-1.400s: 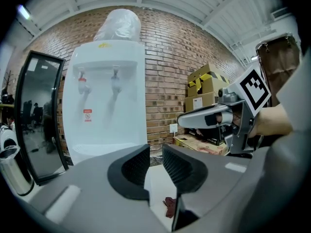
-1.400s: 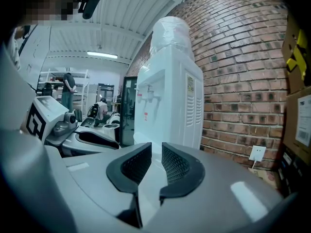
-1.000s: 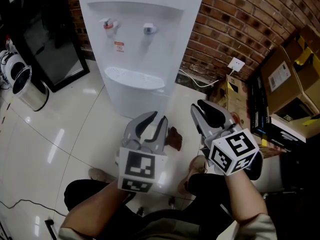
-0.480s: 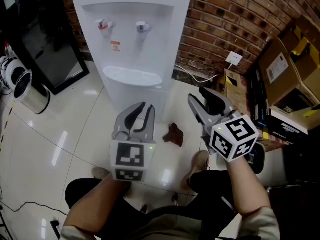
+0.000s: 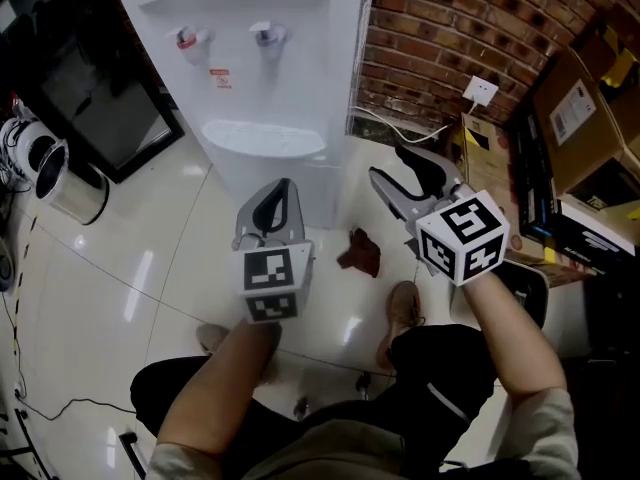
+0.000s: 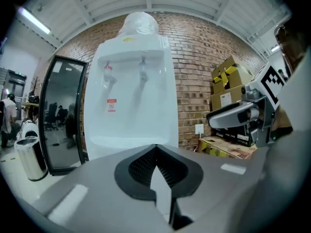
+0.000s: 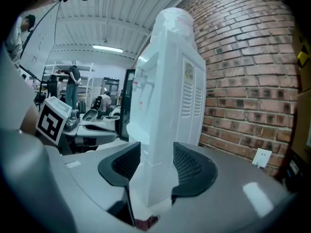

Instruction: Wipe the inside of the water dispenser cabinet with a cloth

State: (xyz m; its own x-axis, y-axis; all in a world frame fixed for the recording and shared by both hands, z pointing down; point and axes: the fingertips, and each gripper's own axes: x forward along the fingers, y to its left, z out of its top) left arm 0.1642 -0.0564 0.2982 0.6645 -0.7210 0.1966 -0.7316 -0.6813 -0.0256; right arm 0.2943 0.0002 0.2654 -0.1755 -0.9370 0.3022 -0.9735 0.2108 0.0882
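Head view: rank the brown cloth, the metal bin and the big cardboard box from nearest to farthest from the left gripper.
1. brown cloth, lying just to the right of the left gripper.
2. metal bin, well off to the left, near the picture's edge.
3. cardboard box, far right and farther back, clearly the most distant.

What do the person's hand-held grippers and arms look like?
The left hand-held gripper and right hand-held gripper each have grey curved bodies, black ribbed pads and a white cube with black square markers. Forearms are bare; light sleeves end near the elbows.
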